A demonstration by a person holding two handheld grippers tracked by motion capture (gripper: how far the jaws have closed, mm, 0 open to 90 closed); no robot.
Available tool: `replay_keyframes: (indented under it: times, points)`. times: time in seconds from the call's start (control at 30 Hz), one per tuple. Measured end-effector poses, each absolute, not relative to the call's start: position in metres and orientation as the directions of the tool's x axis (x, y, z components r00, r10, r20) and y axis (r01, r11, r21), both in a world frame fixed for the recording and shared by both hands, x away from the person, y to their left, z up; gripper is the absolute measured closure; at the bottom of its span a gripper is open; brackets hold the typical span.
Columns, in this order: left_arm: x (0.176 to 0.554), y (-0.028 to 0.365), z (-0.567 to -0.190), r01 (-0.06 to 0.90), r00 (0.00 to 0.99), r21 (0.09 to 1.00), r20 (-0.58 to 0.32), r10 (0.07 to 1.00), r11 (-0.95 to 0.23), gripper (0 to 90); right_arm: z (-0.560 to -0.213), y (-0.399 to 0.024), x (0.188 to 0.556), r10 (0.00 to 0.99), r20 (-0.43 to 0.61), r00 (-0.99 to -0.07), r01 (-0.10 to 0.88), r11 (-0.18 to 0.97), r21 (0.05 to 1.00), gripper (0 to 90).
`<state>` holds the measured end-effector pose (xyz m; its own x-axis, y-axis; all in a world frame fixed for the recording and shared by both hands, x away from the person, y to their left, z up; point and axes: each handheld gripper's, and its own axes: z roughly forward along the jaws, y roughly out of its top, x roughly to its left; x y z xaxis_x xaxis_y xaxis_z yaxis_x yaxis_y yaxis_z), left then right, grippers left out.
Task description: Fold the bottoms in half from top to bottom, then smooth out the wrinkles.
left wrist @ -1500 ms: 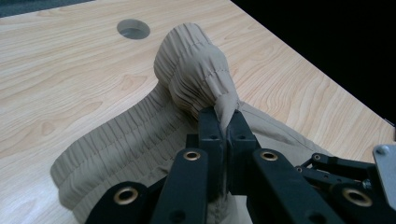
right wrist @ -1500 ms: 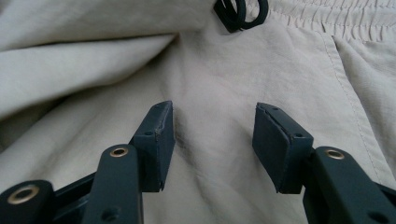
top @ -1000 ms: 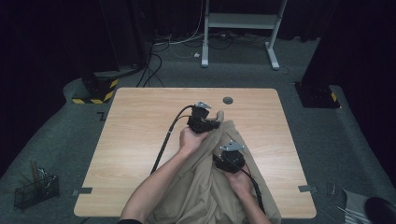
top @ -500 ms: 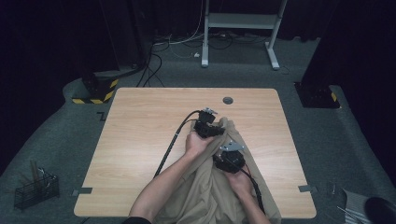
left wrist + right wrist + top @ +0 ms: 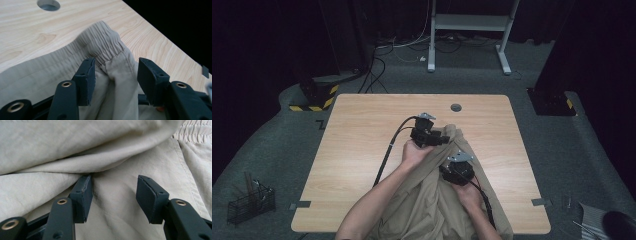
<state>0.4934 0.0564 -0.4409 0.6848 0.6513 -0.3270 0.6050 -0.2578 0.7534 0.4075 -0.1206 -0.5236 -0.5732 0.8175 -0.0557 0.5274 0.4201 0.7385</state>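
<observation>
While a person sits at a light wooden table [image 5: 362, 150], each hand holds a two-jaw gripper over a pair of beige trousers [image 5: 432, 210] that lie spread from the table's middle toward the person.

Seen from the high view, the left gripper [image 5: 443, 140] lies at the far end of the cloth, with the left hand [image 5: 414, 152] wrapped around its body and a black cable [image 5: 387, 152] curving away across the bare wood. Its jaws have just been opening and now stand apart. From the left gripper view, the gathered elastic waistband [image 5: 102, 46] sits just past the fingertips [image 5: 86, 80], and a loose fold of the fabric rises in the gap between the two pads, which do not press on it. Beyond the waistband the wood runs on to a round cable hole [image 5: 48, 4] farther off.

Nearer the person, the right gripper [image 5: 453, 172] rests on the trousers just beside the left one, held by the right hand [image 5: 469, 192]. From the right gripper view, its jaws are spread wide above flat cloth, released, with nothing pinched. A thick rolled fold [image 5: 82, 162] lies just ahead of one fingertip, touching or almost touching it, and a stitched seam [image 5: 185, 167] runs past the outer side of the other.
</observation>
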Motion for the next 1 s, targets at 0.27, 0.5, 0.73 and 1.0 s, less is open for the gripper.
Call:
replay_keyframes:
  times: [0.27,0.5,0.73,1.0]
  points:
    - [0.478,0.087,-0.44,0.615,0.66,0.756,-0.338,0.67,-0.224,47.7,-0.524,-0.12,0.407,0.817,-0.061,-0.573,0.524,0.423,0.739,46.6]
    - [0.455,0.121,-0.463,0.648,0.629,0.727,-0.34,0.7,-0.229,46.7,-0.524,-0.12,0.407,0.819,-0.059,-0.571,0.527,0.42,0.739,46.3]
    - [0.429,0.138,-0.482,0.659,0.617,0.704,-0.306,0.725,-0.264,46.1,-0.524,-0.12,0.407,0.818,-0.063,-0.572,0.524,0.423,0.739,46.3]
    - [0.403,0.145,-0.496,0.669,0.617,0.694,-0.318,0.719,-0.267,45.5,-0.524,-0.12,0.407,0.819,-0.062,-0.571,0.525,0.422,0.739,46.3]
